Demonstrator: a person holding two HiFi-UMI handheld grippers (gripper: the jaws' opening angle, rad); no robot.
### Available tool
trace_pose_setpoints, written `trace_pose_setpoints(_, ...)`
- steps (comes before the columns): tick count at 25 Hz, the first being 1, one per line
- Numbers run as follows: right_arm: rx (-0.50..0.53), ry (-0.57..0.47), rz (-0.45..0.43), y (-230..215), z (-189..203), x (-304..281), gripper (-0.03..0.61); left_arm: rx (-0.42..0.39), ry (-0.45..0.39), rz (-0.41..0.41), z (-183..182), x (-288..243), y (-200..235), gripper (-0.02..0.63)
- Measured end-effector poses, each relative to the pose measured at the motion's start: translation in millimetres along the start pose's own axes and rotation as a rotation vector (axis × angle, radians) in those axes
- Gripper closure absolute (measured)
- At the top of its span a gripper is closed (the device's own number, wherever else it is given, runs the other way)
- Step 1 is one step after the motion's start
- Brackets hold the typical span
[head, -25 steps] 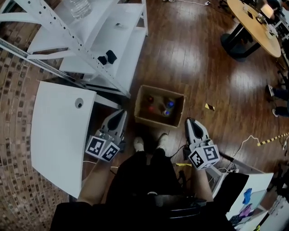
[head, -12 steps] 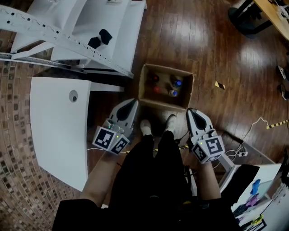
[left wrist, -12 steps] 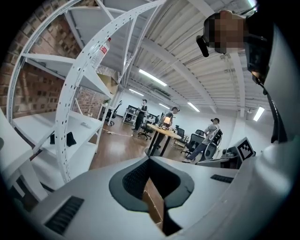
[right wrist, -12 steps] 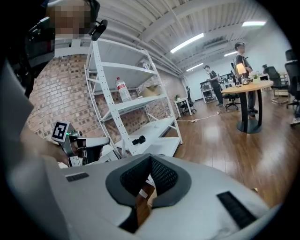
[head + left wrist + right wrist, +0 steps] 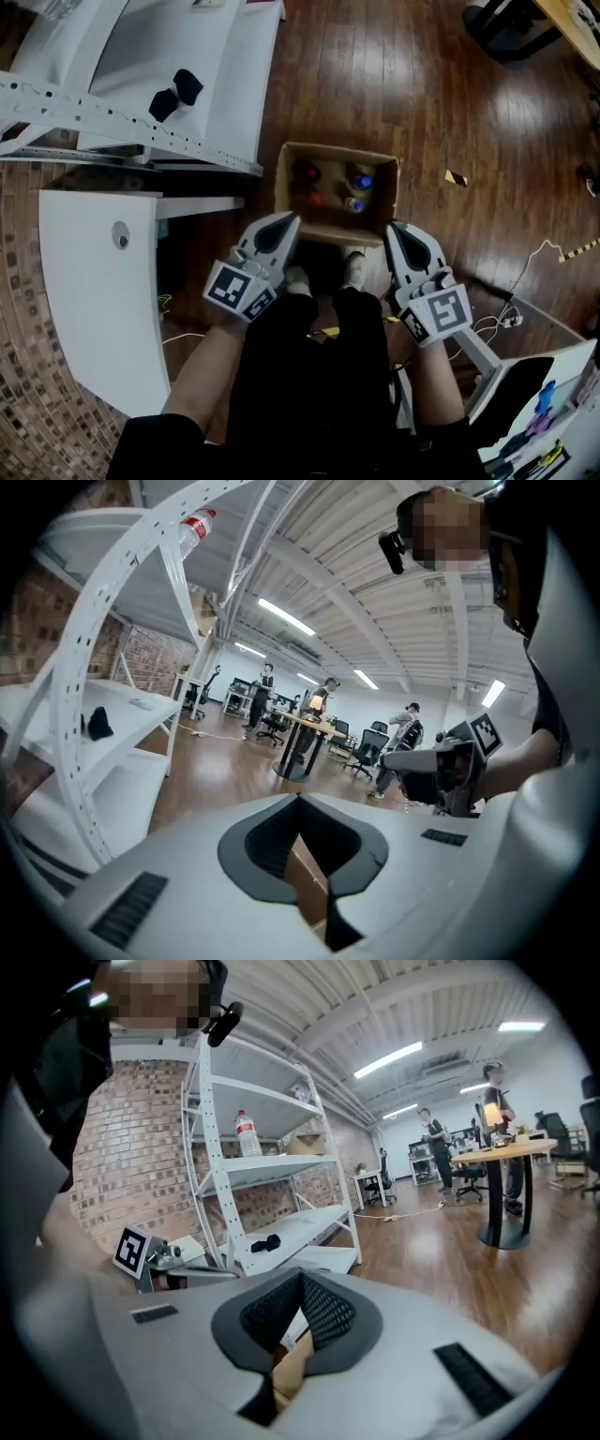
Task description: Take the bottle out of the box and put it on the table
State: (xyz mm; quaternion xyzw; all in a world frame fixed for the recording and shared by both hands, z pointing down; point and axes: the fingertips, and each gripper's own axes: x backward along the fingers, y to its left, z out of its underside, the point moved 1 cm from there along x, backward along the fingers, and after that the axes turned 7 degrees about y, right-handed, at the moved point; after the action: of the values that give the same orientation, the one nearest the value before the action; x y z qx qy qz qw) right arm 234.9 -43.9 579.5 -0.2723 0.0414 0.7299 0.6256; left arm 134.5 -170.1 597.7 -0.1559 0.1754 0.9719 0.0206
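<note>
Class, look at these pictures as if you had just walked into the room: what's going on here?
A person stands over an open cardboard box on the wooden floor, with a two-jaw gripper in each hand. The left gripper and the right gripper are both shut and empty, and point at the box's near edge. Several bottles stand inside the box, with red and blue caps showing. None has been lifted out yet. The white table is to the person's left.

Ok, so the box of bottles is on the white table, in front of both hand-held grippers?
No: the head view shows the box of bottles on the wooden floor, not the white table. It is in front of the left hand-held gripper and the right hand-held gripper.
</note>
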Motion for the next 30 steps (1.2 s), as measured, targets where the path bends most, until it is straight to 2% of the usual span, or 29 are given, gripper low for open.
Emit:
trace_pose_setpoints(2, -0.03, -0.041, 0.023, -19, 18, -9, 0.574, -0.041, 0.008, 0.044, 28, -23, 3, 0.612)
trace_pose_setpoints(6, -0.022, -0.128, 0.057, -66, 70, -50, 0.574, -0.121, 0.011, 0.128, 105, -85, 24, 0.612)
trace_pose_setpoints(11, 0.059, -0.18, 0.07, -118, 143, -122, 0.574, -0.233, -0.067, 0.161, 188, -157, 51, 0.612)
trace_pose_setpoints(15, 0.099, -0.197, 0.067, -147, 195, -167, 0.574, -0.252, -0.126, 0.152, 224, -187, 74, 0.612)
trace_pose_setpoints(18, 0.106, -0.198, 0.049, -154, 217, -188, 0.574, -0.272, -0.146, 0.165, 242, -195, 84, 0.614)
trace_pose_setpoints(23, 0.089, -0.239, 0.011, -153, 215, -193, 0.574, -0.249, -0.014, 0.278, 276, -201, 76, 0.612)
trace_pose_setpoints(27, -0.033, -0.301, -0.034, -156, 205, -182, 0.574, -0.306, 0.106, 0.376, 308, -217, 64, 0.612)
trace_pose_setpoints(30, -0.016, -0.317, -0.041, -154, 197, -172, 0.574, -0.361, 0.192, 0.408, 335, -231, 56, 0.612)
